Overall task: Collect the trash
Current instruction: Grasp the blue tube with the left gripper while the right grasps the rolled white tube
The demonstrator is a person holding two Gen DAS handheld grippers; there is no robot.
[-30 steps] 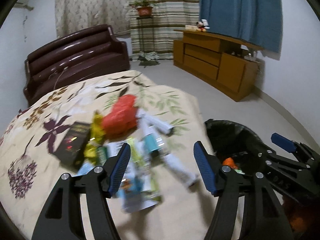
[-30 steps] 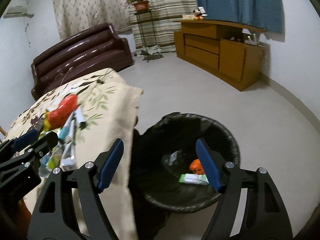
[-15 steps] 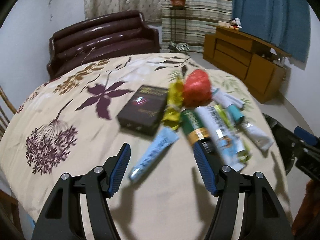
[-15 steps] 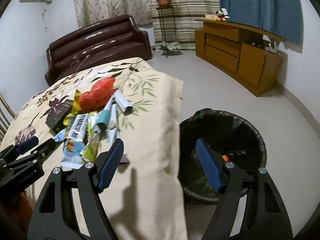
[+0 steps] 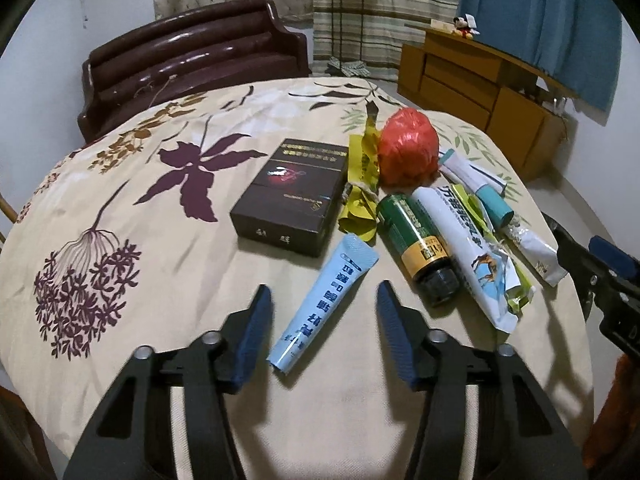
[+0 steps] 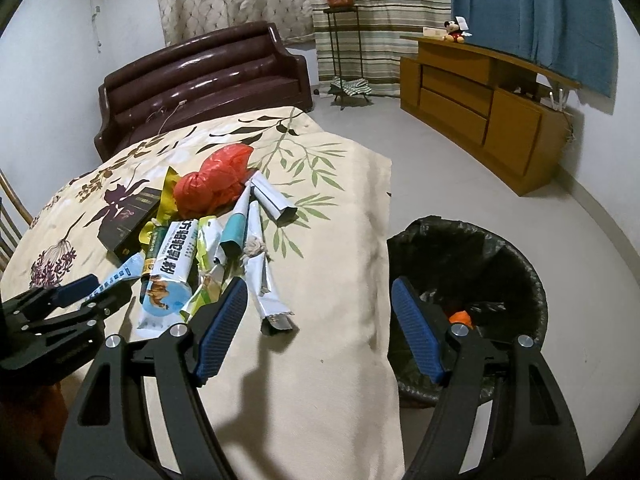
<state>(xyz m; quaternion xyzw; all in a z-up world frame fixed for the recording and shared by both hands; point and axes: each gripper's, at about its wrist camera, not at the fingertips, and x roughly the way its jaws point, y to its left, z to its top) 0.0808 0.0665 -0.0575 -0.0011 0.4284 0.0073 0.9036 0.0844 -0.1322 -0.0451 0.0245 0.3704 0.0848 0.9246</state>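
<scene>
Left gripper (image 5: 323, 322) straddling the near end of the pale blue tube (image 5: 322, 302), jaws just closing, pads not yet touching, lined up for a pinch. Right gripper (image 6: 318, 330) wide, empty, between table edge and black-lined bin (image 6: 520, 264), seemingly awaiting its turn. Remaining wrappers heaped far right beside the dark box (image 5: 290, 198).

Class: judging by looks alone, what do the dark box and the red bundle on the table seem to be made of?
Dark box: probably printed cardboard with a slight sheen; crisp edges, flat faces. Red bundle: likely thin plastic film, glossy; crumpled folds catch the light.
</scene>
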